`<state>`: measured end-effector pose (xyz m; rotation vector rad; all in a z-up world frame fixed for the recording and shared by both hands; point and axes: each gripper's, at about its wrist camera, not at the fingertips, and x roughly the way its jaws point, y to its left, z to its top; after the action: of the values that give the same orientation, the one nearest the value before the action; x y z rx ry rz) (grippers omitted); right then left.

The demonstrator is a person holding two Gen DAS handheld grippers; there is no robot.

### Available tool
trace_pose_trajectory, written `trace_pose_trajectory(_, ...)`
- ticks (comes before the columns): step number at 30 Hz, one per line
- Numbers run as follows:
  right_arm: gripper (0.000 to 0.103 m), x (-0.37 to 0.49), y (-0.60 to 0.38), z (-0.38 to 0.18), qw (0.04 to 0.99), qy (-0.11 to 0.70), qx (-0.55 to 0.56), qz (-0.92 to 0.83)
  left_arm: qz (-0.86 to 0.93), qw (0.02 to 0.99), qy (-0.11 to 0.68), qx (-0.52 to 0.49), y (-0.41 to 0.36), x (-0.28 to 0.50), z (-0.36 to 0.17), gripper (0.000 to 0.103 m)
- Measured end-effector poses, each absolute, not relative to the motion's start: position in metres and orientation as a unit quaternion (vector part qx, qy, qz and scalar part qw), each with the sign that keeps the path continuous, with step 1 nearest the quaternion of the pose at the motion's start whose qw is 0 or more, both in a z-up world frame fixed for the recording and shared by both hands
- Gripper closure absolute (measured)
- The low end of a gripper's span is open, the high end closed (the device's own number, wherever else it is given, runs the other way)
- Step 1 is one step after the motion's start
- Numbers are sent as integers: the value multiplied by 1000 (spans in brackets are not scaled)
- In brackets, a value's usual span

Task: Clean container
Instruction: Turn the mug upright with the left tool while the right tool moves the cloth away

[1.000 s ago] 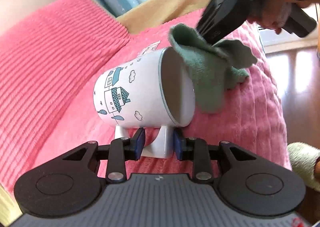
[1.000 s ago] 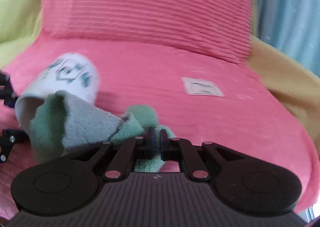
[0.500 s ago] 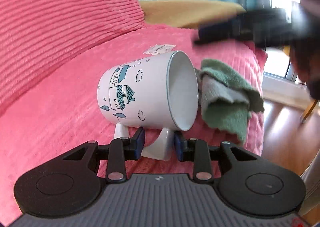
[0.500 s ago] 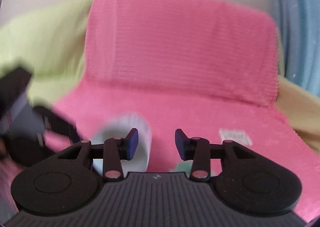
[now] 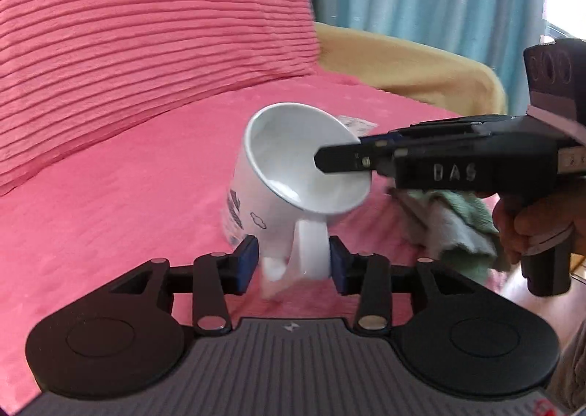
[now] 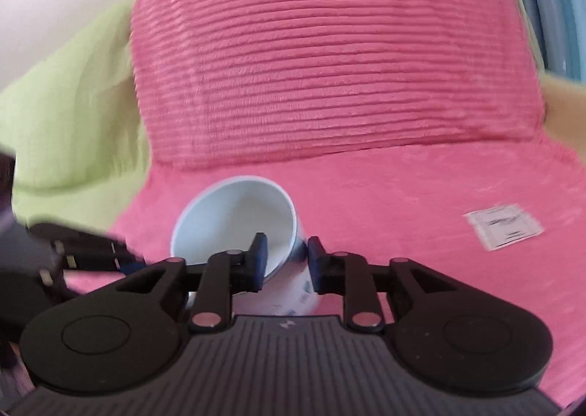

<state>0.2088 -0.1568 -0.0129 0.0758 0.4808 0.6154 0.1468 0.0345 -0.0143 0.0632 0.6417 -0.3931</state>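
While the left gripper (image 5: 293, 264) stands with its jaws parted on either side of the white handle, the right pad touching it and the left pad clear, the mug (image 5: 293, 174) sits tilted on the pink seat cushion (image 5: 110, 196), mouth turned up toward the cameras. Right gripper (image 6: 285, 262) is spread apart, straddling the mug's rim, one finger inside the mouth, one outside; contact cannot be told through the blur. Green cloth (image 5: 457, 221) lies crumpled on the cushion beside the mug, under the right tool. White label (image 6: 503, 225) lies flat on the seat, apart from the mug. Ribbed pink back cushion (image 6: 329, 67) behind.
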Motion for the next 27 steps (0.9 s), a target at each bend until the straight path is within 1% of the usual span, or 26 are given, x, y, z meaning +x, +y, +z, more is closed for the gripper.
trace_pose_trajectory(2,72,218,-152,-12,920,238,65,303,-182,930,318,19,41,152,-15,54)
trace_pose_trajectory(4,72,224,-152,-11,919,238,82,304,-179,931,319,2,47,156,-17,55)
trace_pose_trajectory(7,72,225,-154,-10,919,227,102,307,-183,929,320,-41,59,164,-18,61)
trace_pose_trajectory(9,73,226,-154,-10,919,221,103,308,-189,925,321,-73,69,169,-18,70)
trace_pose_trajectory(17,73,236,-142,-8,918,196,136,318,-199,892,339,-223,111,184,-29,72)
trace_pose_trajectory(18,74,238,-140,-8,917,194,141,319,-200,885,341,-244,117,185,-31,74)
trace_pose_trajectory(21,73,243,-140,-7,913,190,167,319,-197,862,347,-312,134,188,-40,74)
trace_pose_trajectory(27,73,243,-134,-4,915,173,168,323,-174,805,356,-442,169,192,-65,74)
